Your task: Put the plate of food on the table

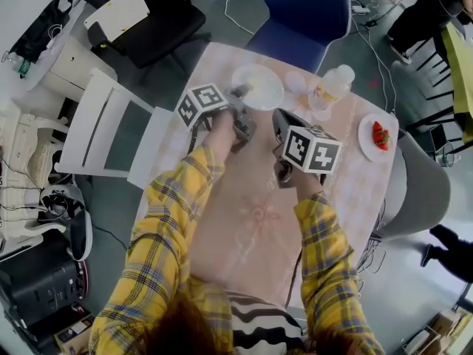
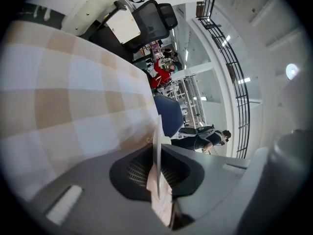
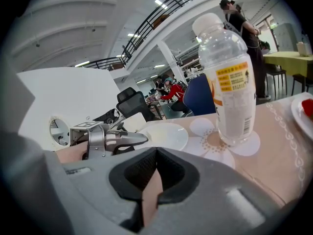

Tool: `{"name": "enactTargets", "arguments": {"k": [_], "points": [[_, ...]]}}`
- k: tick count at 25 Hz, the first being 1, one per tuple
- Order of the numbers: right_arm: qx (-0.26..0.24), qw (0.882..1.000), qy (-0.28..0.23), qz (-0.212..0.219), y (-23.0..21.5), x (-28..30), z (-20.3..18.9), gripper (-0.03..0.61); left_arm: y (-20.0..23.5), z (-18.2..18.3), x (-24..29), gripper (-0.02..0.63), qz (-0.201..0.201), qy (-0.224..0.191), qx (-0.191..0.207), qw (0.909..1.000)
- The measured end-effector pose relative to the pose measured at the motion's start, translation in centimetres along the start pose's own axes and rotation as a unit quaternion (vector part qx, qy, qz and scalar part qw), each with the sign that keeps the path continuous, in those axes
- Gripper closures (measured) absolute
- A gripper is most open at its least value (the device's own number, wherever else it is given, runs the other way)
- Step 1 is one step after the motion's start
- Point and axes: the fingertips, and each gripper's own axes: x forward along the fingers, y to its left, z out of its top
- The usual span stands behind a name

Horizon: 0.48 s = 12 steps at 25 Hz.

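Note:
A white plate (image 1: 259, 86) lies at the far middle of the checked tablecloth (image 1: 251, 220). My left gripper (image 1: 238, 93) is shut on its near-left rim. In the left gripper view the thin plate rim (image 2: 157, 131) runs edge-on between the pads. The right gripper view shows the same plate (image 3: 166, 135) low over the cloth, with the left gripper (image 3: 110, 140) on its edge; I cannot tell whether it touches the cloth. My right gripper (image 1: 278, 115) hovers just right of the plate, shut on nothing (image 3: 155, 153). A second small plate with strawberries (image 1: 377, 135) sits at the table's right edge.
A clear plastic bottle (image 1: 330, 87) with a yellow label stands on a flower-print coaster right of the white plate, close to the right gripper (image 3: 230, 92). A blue chair (image 1: 307, 9) stands beyond the table, a white chair (image 1: 103, 132) at its left and a grey one (image 1: 425, 187) at its right.

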Motion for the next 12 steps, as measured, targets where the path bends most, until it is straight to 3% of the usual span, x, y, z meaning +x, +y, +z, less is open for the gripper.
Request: {"name": "enactTargets", "arguments": {"k": [4, 6, 8, 12], "points": [[0.004, 1.000, 0.005, -0.008, -0.6, 0.4, -0.3, 0.581, -0.4, -0.1, 0.1, 0.593, 0.012, 0.030, 0.052, 0.9981], [0.009, 1.000, 0.011, -0.010, -0.9, 0.7, -0.7, 0.581, -0.6, -0.4, 0.0, 0.517, 0.005, 0.047, 0.077, 0.9959], [0.012, 1.000, 0.017, -0.012, -1.1, 1.2, -1.1, 0.581, -0.5, -0.8, -0.1, 0.508, 0.007, 0.067, 0.098, 0.9929], [0.013, 0.999, 0.030, -0.014, -1.4, 2.2, -1.6, 0.581, 0.2, -2.0, -0.4, 0.497, 0.020, 0.122, 0.157, 0.9799]]}}
